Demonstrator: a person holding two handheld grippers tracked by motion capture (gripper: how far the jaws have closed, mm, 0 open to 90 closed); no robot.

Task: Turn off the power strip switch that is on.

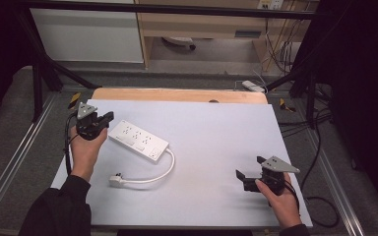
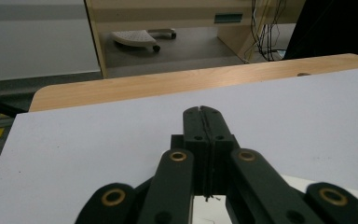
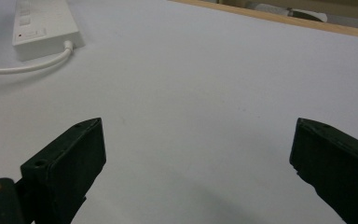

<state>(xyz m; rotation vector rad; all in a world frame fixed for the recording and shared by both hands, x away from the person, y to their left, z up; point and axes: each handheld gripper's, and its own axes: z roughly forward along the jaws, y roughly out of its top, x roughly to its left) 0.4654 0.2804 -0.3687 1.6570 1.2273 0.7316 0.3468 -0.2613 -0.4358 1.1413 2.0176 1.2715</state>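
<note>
Two hand-held grippers worked over the white table (image 1: 211,137). Left gripper (image 1: 109,117), jaws pressed together on nothing, hovered just beside the far-left end of the white power strip (image 1: 138,140). Right gripper (image 1: 248,172), jaws spread wide and empty, rested well apart at near right.

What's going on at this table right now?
A person holds a gripper in each hand over a white table. The left gripper, jaws shut with nothing between them, sits at the end of a white power strip whose cord curls toward the person. The right gripper rests open, off to the side.
</note>
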